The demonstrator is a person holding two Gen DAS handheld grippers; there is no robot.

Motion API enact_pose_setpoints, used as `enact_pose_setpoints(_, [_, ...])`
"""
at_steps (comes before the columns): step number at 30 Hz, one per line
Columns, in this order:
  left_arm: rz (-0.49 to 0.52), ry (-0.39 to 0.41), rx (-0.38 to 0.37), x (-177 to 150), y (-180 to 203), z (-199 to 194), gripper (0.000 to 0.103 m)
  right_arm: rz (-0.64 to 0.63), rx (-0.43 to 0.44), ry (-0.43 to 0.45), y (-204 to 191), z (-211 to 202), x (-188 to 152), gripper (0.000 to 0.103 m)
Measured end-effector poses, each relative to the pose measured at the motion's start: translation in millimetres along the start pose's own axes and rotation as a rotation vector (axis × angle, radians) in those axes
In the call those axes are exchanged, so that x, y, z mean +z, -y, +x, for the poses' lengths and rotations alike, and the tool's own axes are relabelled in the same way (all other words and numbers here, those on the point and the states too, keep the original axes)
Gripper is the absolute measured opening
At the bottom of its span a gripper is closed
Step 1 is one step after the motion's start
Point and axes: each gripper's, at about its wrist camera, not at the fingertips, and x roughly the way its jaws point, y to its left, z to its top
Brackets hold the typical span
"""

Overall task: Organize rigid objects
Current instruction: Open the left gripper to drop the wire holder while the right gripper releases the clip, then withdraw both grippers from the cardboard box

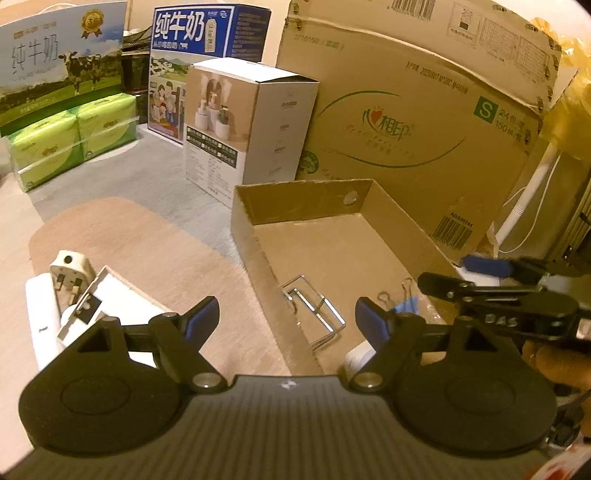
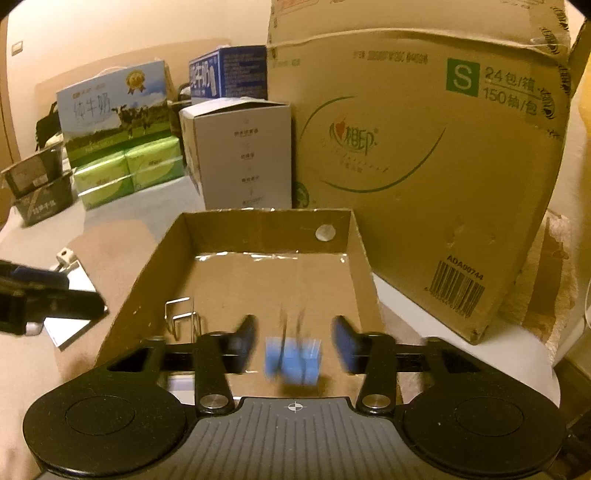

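**Blue clips loose over the cardboard tray**

Cardboard tray (image 2: 364, 258), low-walled, open top, sits on a beige surface w/ a big brown carton (image 2: 424, 155) just behind it. R gripper (image 2: 293, 341) is over the tray's near end, jaws spread apart; no earlier frame to compare. Blue binder clips (image 2: 293, 360) show between the pads but blurred and not touched by either pad, so nothing is gripped. Whether the clips are mid-air or already on the tray floor can't be told from the blur. Left wrist view shows the same clips (image 1: 404, 304) low in the tray, wire handles up, beside the R gripper's black finger.

Wire metal frame (image 1: 314, 310) lies on the tray floor toward the tray's left wall, apart from the clips.

L gripper (image 1: 288, 317) is wide open, empty, straddling the tray's left wall: one finger outside, one inside. Just left of it, outside the tray, sit a white plug adapter (image 1: 68, 269), a white flat box (image 1: 110, 295) and a white cylinder-ish item (image 1: 42, 317), bunched together and touching.

Bkgd: white product box (image 1: 251, 129), green tissue packs (image 1: 74, 140), milk cartons (image 1: 207, 33).
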Motion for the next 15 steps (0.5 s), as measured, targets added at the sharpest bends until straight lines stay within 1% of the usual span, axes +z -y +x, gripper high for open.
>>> enact_pose_setpoints(1, [-0.005,0.0,0.0,-1.7,-1.6,-2.2,0.078,0.005,0.003,0.01,-0.4,-3.1,0.1,0.081])
enact_pose_setpoints(7, [-0.021,0.007,0.015,-15.0,-12.4,-24.7,0.078,0.047,0.003,0.025,-6.4,-22.5,4.3,0.081])
enact_pose_setpoints(12, [-0.013,0.033,0.038,-28.4,-24.9,-51.4,0.078,0.067,0.02,0.036,-25.3,-45.0,5.7,0.081])
enact_pose_setpoints(15, [-0.024,0.045,0.067,-40.3,-38.7,-70.1,0.078,0.069,0.049,0.05,-41.4,-61.1,3.6,0.081])
